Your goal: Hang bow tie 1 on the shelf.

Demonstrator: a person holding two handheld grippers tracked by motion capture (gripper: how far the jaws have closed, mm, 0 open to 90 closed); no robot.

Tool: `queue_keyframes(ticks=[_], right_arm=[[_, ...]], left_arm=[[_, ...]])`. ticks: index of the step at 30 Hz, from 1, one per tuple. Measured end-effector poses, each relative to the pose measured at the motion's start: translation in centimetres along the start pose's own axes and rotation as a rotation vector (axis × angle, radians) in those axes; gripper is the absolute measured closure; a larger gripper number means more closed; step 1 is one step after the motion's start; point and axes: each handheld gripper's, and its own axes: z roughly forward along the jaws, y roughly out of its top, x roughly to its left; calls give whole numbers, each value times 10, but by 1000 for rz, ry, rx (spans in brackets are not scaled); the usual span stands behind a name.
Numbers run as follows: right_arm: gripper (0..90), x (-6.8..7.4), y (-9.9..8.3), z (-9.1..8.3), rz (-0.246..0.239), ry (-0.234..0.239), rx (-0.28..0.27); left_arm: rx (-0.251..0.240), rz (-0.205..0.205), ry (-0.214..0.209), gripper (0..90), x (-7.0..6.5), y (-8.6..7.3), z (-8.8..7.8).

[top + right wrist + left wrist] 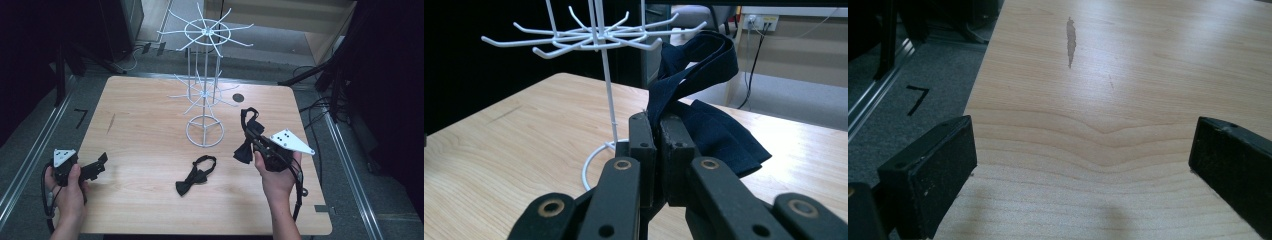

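While my right gripper (254,136) pinches a dark bow tie (704,120) by its strap, raised just right of the white rack (205,85), my left gripper (100,162) rests low at the table's (150,115) left edge, jaws wide and empty. Another bow tie (196,175) lies between my hands.

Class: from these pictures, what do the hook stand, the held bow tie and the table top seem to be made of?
Hook stand: thin white-coated wire, probably metal.
Held bow tie: dark matte woven fabric; it folds softly.
Table top: pale wood or wood-look laminate, with visible grain.
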Motion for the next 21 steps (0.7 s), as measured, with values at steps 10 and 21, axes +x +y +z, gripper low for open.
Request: queue_keyframes(ticks=[10, 21], right_arm=[[873, 2, 10, 2, -6, 10, -13], [873, 7, 21, 11, -12, 22, -18]], left_arm=[[1, 0, 0, 0, 0, 0, 0], [0, 0, -1, 0, 0, 0, 0]])
